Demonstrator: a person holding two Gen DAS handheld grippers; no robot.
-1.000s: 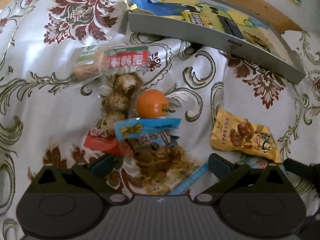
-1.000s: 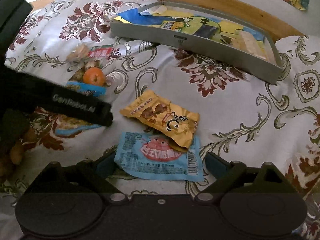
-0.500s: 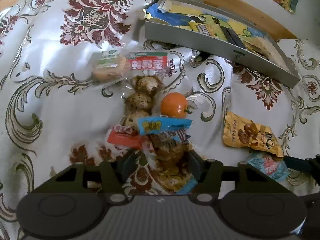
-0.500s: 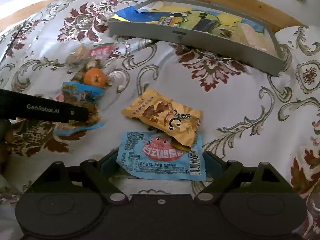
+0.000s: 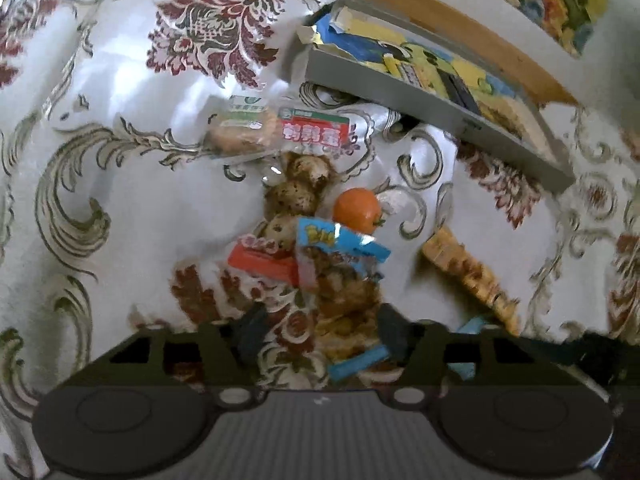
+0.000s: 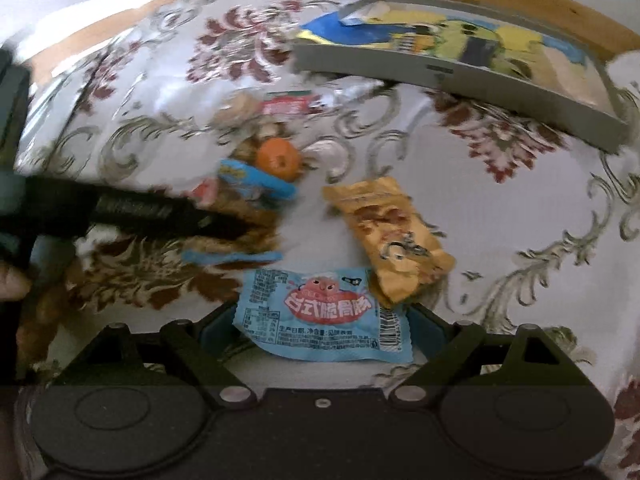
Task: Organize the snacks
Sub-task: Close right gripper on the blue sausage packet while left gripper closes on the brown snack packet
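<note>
Left wrist — blue-edged clear snack packet [image 5: 340,276], brown contents.

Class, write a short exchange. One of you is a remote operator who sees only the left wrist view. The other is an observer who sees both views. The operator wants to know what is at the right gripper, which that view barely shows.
Operator: I see only a sliver of blue at my lower right. What is it?
Observer: A light blue packet with a red cartoon lies flat between the open fingers of the right gripper.
Operator: Is that packet free of the others?
Observer: No. The near end of the yellow packet overlaps its top right corner.
</note>
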